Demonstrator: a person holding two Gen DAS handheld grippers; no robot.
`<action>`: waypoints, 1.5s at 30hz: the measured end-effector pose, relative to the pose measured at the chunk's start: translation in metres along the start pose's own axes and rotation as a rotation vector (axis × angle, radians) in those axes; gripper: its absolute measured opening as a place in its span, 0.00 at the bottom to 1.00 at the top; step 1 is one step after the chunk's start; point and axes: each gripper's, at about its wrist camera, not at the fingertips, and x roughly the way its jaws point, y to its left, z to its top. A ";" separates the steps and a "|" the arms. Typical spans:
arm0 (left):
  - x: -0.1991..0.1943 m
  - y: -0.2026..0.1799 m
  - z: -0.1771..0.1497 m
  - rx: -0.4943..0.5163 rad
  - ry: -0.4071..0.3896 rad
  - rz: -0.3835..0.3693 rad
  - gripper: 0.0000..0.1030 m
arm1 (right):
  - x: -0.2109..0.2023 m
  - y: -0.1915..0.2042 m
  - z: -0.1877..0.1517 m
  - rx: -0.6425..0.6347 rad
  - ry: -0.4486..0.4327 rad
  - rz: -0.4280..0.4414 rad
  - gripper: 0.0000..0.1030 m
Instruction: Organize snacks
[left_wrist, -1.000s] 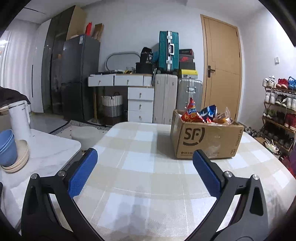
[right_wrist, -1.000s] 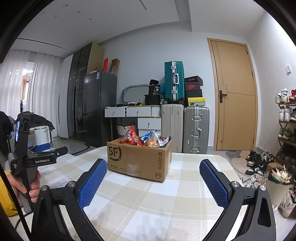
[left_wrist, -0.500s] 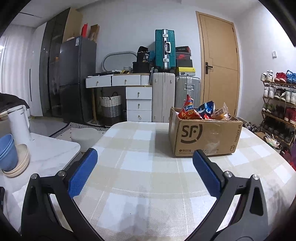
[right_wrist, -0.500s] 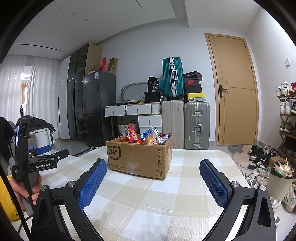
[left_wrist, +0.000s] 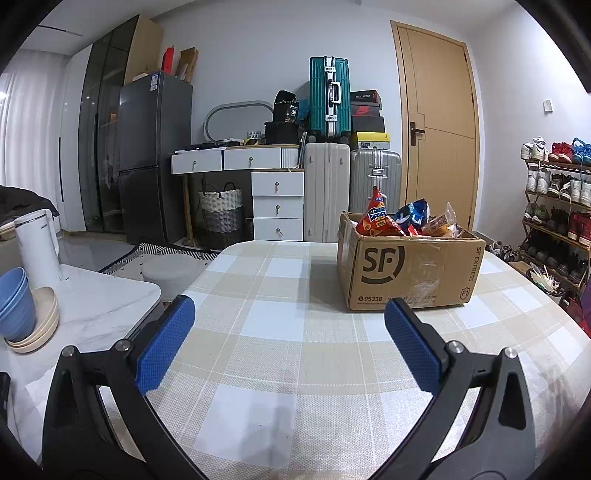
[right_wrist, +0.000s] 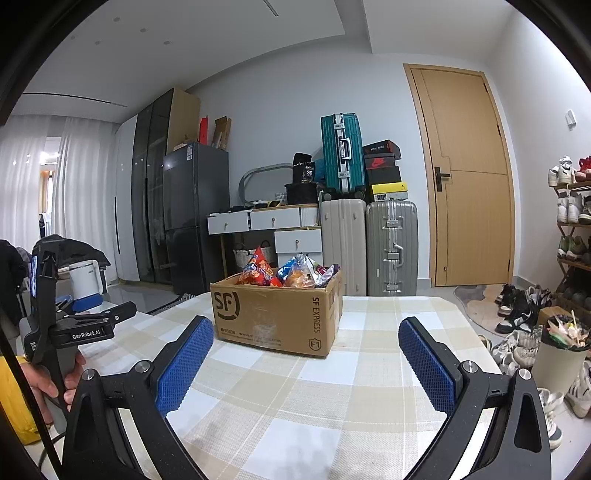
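Observation:
A brown SF cardboard box (left_wrist: 410, 271) stands on the checked tablecloth (left_wrist: 280, 332), holding several snack bags (left_wrist: 397, 221). It also shows in the right wrist view (right_wrist: 275, 314) with the snack bags (right_wrist: 286, 273) sticking out of its top. My left gripper (left_wrist: 290, 326) is open and empty, low over the table, with the box ahead to its right. My right gripper (right_wrist: 306, 356) is open and empty, facing the box from the near side. The left gripper's body shows at the left of the right wrist view (right_wrist: 88, 325), held in a hand.
A white marble side table (left_wrist: 85, 310) at the left carries blue bowls (left_wrist: 14, 302), a beige plate and a white kettle (left_wrist: 38, 243). Suitcases (left_wrist: 328, 158), a drawer unit and a wooden door stand behind. A shoe rack (left_wrist: 554, 206) and a bin (right_wrist: 561, 354) are at the right.
Both grippers have tilted up and shifted slightly; the box sits a little lower and nearer in both views. Both stay open and empty.

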 end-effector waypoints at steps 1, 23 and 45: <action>0.007 0.000 -0.003 0.000 0.001 0.001 1.00 | 0.000 0.001 0.000 0.001 0.000 0.000 0.99; 0.016 0.002 -0.008 0.002 -0.002 -0.004 1.00 | 0.000 0.000 -0.001 0.001 -0.001 -0.001 0.99; 0.011 0.007 -0.011 -0.001 -0.003 0.003 1.00 | -0.002 0.003 0.000 0.002 -0.002 -0.007 0.99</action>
